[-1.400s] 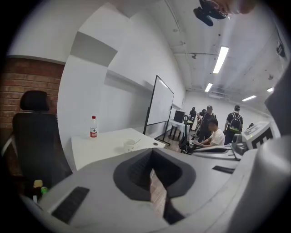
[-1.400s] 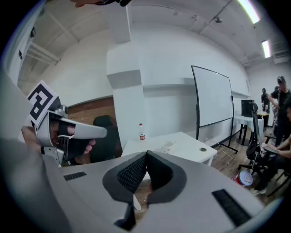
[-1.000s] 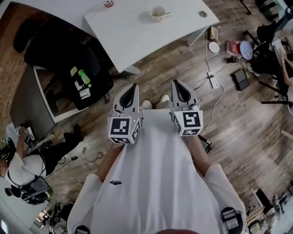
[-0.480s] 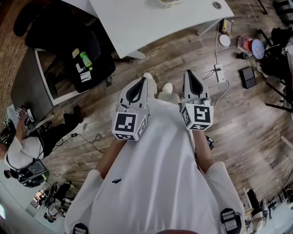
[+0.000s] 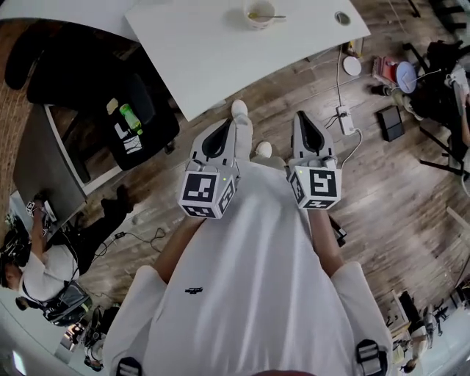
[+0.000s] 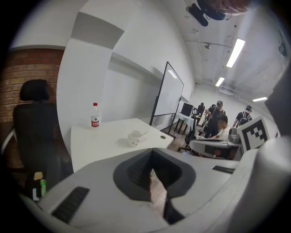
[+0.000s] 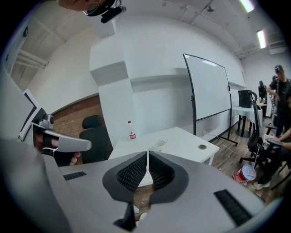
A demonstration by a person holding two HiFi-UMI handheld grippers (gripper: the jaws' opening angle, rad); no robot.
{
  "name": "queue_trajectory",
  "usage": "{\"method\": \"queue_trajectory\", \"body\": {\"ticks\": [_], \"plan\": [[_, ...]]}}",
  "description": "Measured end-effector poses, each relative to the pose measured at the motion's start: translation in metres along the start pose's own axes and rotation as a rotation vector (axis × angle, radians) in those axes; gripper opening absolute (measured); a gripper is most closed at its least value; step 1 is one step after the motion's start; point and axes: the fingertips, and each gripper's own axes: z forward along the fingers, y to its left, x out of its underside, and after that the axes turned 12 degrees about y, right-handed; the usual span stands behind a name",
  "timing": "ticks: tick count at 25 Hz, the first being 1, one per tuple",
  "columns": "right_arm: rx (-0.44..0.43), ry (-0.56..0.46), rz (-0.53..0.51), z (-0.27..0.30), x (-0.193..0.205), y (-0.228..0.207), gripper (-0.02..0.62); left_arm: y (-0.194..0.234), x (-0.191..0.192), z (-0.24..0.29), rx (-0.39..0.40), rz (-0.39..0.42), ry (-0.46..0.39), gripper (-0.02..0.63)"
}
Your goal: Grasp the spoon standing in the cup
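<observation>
Now cup [image 5: 258, 13] with spoon [image 5: 275, 16] shows fully again on the white table [image 5: 205, 51], at the head view's top edge. Left gripper [image 5: 218, 139], right gripper [image 5: 307, 132]: jaws pressed together, empty, over open wood floor [image 5: 382, 191] short of the table.

Table [image 5: 220, 44] is cut off at the top edge; spoon [image 6: 143, 134] is a thin sliver, its bowl hidden inside the cup [image 6: 134, 139].
</observation>
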Motion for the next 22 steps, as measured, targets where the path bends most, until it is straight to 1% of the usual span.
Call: {"method": "queue_trajectory", "body": {"ticks": [4, 9, 15, 19, 22], "plan": [[0.017, -0.021, -0.014, 0.034, -0.04, -0.002, 0.006, 0.029, -0.05, 0.025, 0.029, 0.021, -0.044, -0.005], [0.058, 0.0, -0.054, 0.083, -0.077, -0.005, 0.006, 0.075, -0.089, 0.053, 0.057, 0.028, -0.06, -0.005], [0.075, 0.031, -0.057, 0.123, -0.093, -0.015, 0.006, 0.106, -0.107, 0.08, 0.065, 0.023, -0.03, -0.005], [0.067, 0.066, -0.08, 0.143, -0.099, -0.029, 0.019, 0.11, -0.111, 0.09, 0.045, 0.006, -0.006, -0.005], [0.044, 0.115, -0.074, 0.162, -0.1, -0.044, 0.026, 0.113, -0.116, 0.098, 0.018, -0.016, 0.006, -0.005]]}}
